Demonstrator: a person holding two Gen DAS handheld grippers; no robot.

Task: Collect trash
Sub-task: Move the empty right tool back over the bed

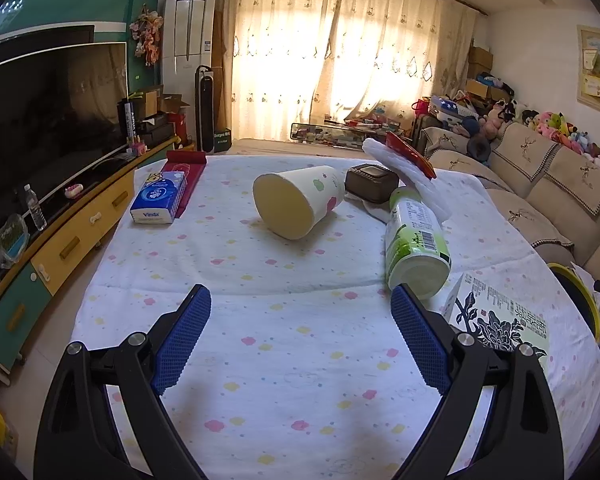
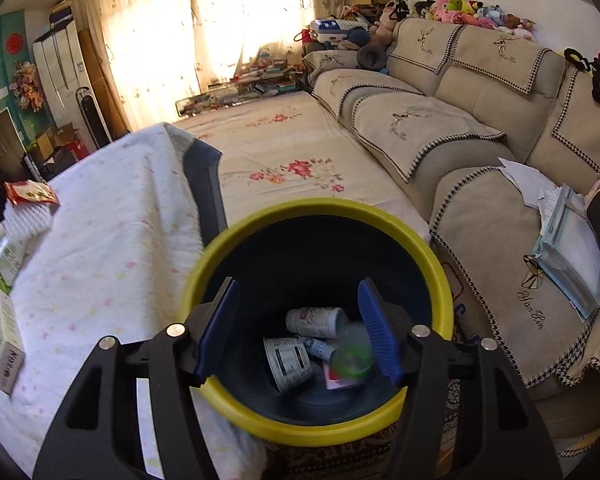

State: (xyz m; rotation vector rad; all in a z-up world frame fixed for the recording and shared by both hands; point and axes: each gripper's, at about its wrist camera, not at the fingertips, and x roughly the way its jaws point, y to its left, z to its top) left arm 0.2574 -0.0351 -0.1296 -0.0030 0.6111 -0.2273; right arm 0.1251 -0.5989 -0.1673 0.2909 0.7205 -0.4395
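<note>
Trash bin sits directly under my right tool, pads apart and empty for dropping; left tool, also apart, faces the bottle at one o'clock.

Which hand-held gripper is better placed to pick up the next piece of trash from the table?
Left. The left hand-held gripper is open over the table, with the green bottle lying just beyond its right finger. The right hand-held gripper is open over the yellow-rimmed bin, away from the table.

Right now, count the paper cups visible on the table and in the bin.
3: one white flower-printed paper cup lying on the table; two white printed paper cups in the yellow-rimmed bin. More may be hidden.
</note>
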